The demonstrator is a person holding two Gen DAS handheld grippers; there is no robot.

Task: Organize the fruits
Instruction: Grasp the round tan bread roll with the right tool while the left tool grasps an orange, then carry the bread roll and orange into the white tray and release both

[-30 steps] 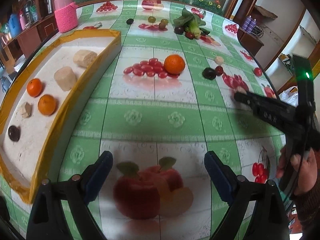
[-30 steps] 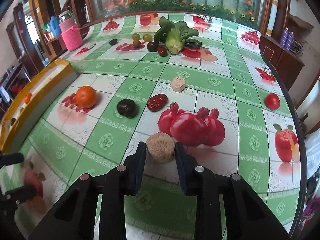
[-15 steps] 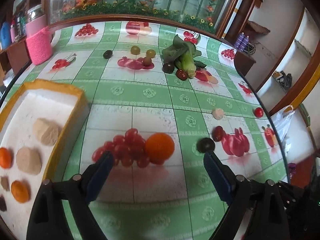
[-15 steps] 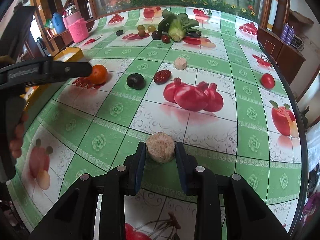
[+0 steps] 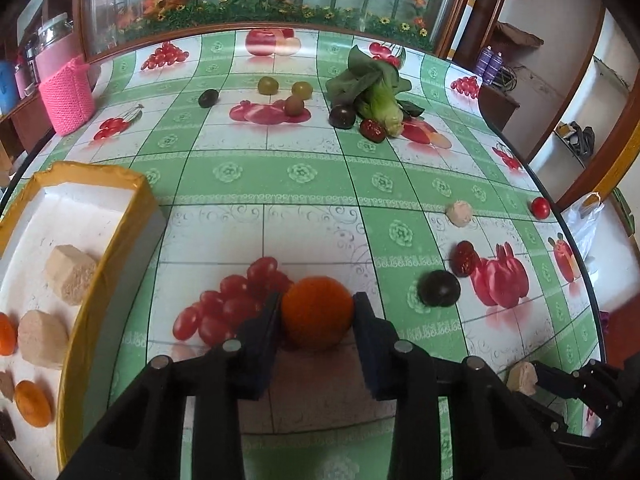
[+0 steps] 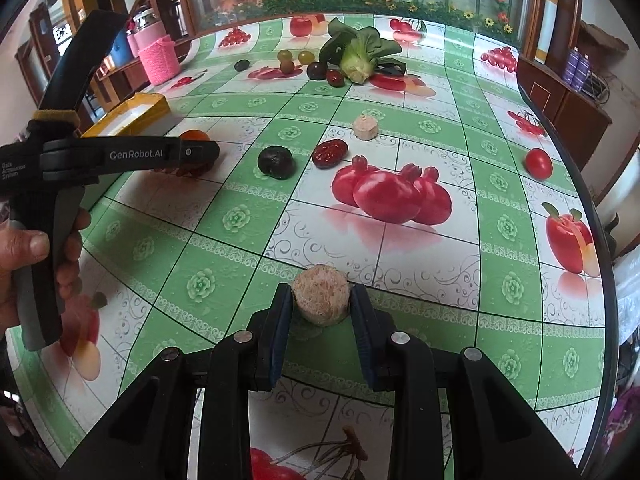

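My left gripper (image 5: pixel 316 312) is shut on an orange (image 5: pixel 317 312) that sits on the fruit-print tablecloth. My right gripper (image 6: pixel 320 300) is shut on a tan round cake-like piece (image 6: pixel 320 298) and holds it above the table; that piece also shows in the left wrist view (image 5: pixel 521 377). A yellow-rimmed white tray (image 5: pixel 100 280) at the left holds tan pieces (image 5: pixel 70 274), oranges (image 5: pixel 34 404) and dark bits. A dark plum (image 5: pixel 439 288), a red date (image 5: pixel 464 258) and a tan piece (image 5: pixel 459 213) lie to the right.
A bok choy (image 5: pixel 376 92), green grapes (image 5: pixel 268 85), dark plums (image 5: pixel 342 116) and a date lie at the far side. A cherry tomato (image 5: pixel 540 208) sits near the right edge. A pink knitted-sleeve container (image 5: pixel 66 96) stands far left.
My left gripper moved forward to the orange and shut on it. My right gripper lifted and drew back with the tan piece still in it.
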